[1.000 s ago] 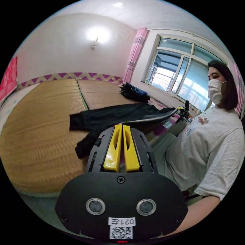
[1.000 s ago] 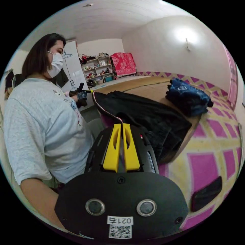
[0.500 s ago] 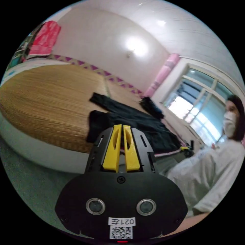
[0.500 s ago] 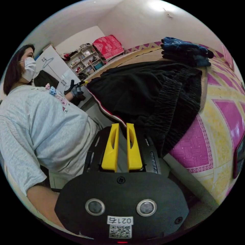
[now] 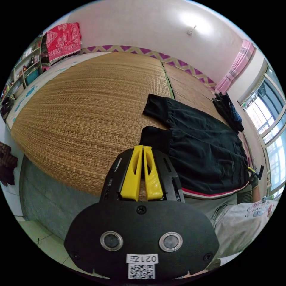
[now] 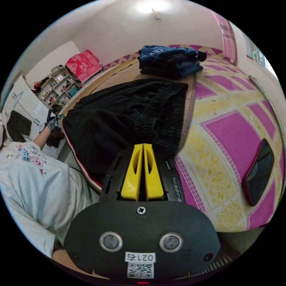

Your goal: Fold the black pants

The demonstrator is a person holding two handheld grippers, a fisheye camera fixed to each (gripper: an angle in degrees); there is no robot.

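Observation:
The black pants (image 5: 205, 146) lie spread on the straw mat (image 5: 83, 101), legs pointing away from the person, and a red-and-white side stripe runs along the bed's near edge. My left gripper (image 5: 143, 147) is shut, its tips at the near leg's cuff (image 5: 155, 135). In the right gripper view the left gripper (image 6: 60, 116) meets that corner of the pants (image 6: 119, 113). My right gripper (image 6: 143, 145) is shut, its tips in the gathered waistband (image 6: 161, 119). In the left gripper view the right gripper (image 5: 251, 170) is at the waist corner.
A folded stack of dark blue clothes (image 6: 169, 61) sits on the mat beyond the waistband. A phone in a red case (image 6: 259, 172) lies on the pink and yellow patterned cover (image 6: 238, 131). Shelves (image 6: 59, 86) stand at the far wall. The person's grey shirt (image 6: 35, 178) is close by.
Both cameras have swung down toward the bed. The pants now lie flatter on the mat. The right jaws, slightly apart half a second ago, have shut.

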